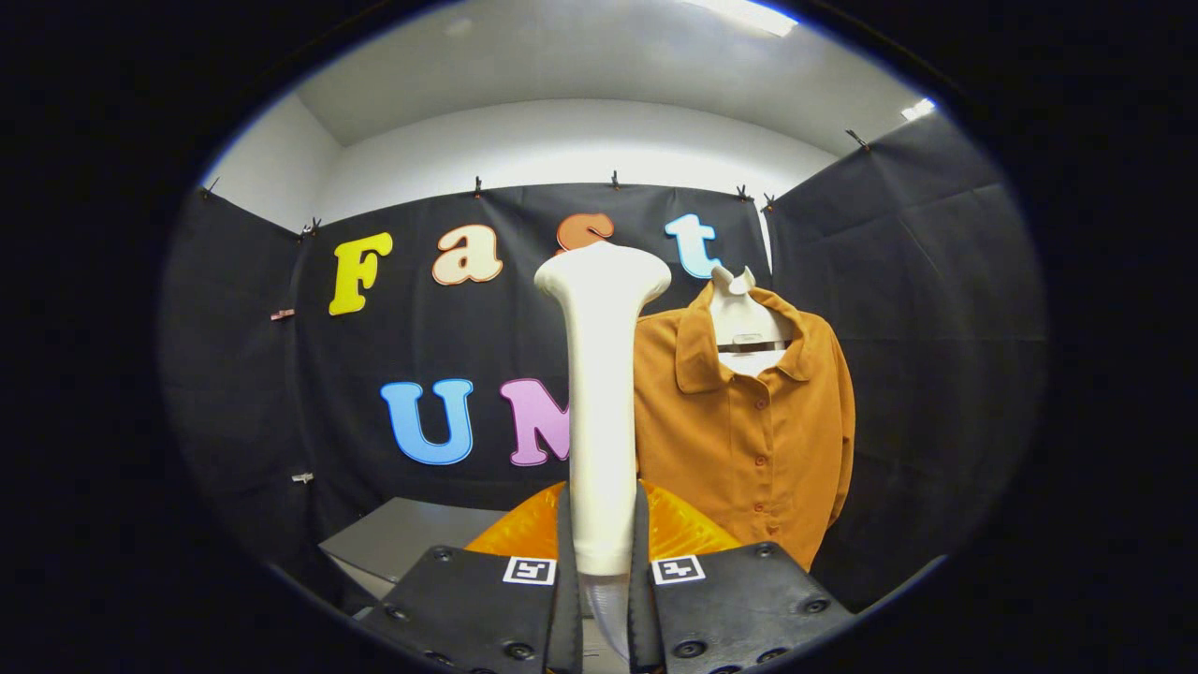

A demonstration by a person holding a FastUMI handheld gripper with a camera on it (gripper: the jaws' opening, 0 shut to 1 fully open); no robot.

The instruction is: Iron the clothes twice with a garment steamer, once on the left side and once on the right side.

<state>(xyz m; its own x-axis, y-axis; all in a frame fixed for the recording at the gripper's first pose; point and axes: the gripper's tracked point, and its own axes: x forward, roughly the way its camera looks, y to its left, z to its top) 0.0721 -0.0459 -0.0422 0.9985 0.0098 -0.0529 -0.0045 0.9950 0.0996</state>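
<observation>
Jaws clamped on the steamer (599, 412), both fingers pressing its handle, long axis upright, head topmost. Beyond and to the right, well apart: shirt (749, 440) hanging on a bust, front facing. Next, probably, swinging right toward it. Grey counter (412, 538) low left.

**My gripper's look, seen from its own camera**

My gripper (602, 562) shows two broad, flat plates, one on each side, with a matte, slightly grained surface. Each plate carries a small square tag printed with a blocky black-and-white pattern near its inner top corner. Round screw heads dot the plates, at the upper corners and along the lower part. A thin upright finger (564, 571) rises from each plate's inner side.
</observation>
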